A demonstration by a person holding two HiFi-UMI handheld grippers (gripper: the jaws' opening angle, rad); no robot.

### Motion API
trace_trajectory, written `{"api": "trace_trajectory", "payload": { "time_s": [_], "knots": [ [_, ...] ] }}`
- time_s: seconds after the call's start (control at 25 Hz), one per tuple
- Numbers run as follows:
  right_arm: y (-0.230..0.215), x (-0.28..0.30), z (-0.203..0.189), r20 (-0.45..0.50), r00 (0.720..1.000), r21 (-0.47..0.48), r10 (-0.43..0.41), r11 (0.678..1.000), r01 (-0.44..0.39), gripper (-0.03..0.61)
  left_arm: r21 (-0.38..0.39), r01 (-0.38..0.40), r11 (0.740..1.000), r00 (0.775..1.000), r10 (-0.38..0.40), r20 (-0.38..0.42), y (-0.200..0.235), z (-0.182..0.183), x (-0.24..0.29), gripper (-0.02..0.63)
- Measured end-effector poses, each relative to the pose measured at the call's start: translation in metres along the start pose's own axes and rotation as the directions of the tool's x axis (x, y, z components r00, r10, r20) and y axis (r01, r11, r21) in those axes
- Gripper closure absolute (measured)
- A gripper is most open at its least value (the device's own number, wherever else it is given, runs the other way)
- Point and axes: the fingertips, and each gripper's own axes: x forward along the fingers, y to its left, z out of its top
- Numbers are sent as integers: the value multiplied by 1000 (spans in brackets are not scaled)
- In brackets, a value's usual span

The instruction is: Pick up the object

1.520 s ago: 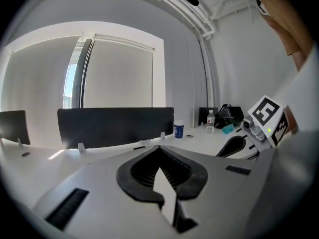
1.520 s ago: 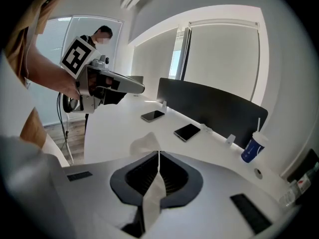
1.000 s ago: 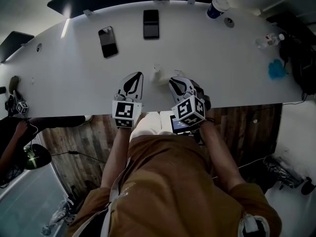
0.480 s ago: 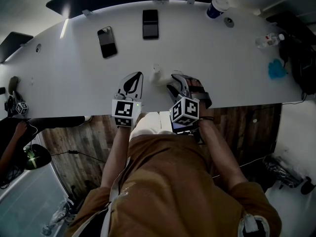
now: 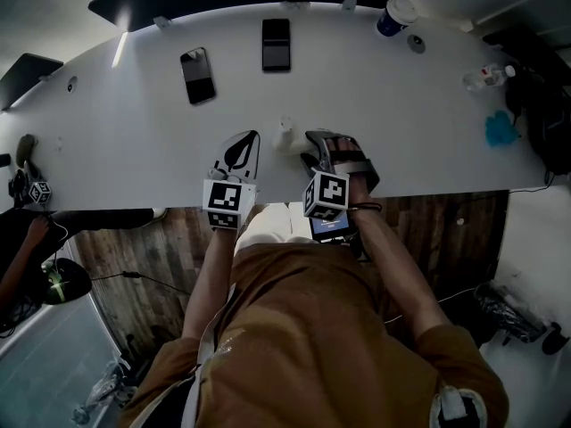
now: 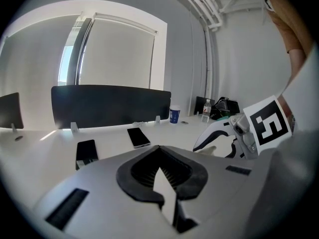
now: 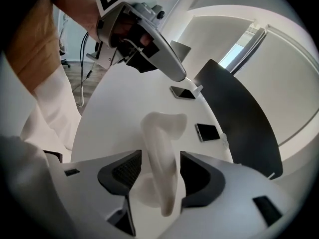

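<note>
On white table, pale curved hook-topped object

A person is cut off at the head view's left edge; the blue item on the table is too small to identify.

My head view is dim and greyish. The white surface carries only one thin streak of glare, near its far left edge. Both views from my hands are brighter, lit by daylight through a blinded window. They are round, with black corners and bowed lines. The pale object, close to the right lens, is soft.
</note>
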Motion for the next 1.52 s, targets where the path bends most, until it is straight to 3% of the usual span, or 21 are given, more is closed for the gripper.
{"api": "trace_trajectory", "payload": {
  "time_s": [1.0,1.24,1.32,1.52],
  "knots": [
    [-1,42,6,-69,998,-138,-5,990,-4,356,-12,-5,1000,999,4,-33,17,-6,4,607],
    [-4,51,5,-63,998,-127,-26,992,18,359,-21,-12,1000,999,12,-38,23,-8,3,607],
    [-4,50,3,-75,997,-117,-21,993,12,405,-24,-15,1000,999,14,-39,24,-9,3,607],
    [-3,49,-3,-92,996,-53,17,998,-22,420,-29,-21,999,999,19,-42,26,-10,1,608]
  ]
}}
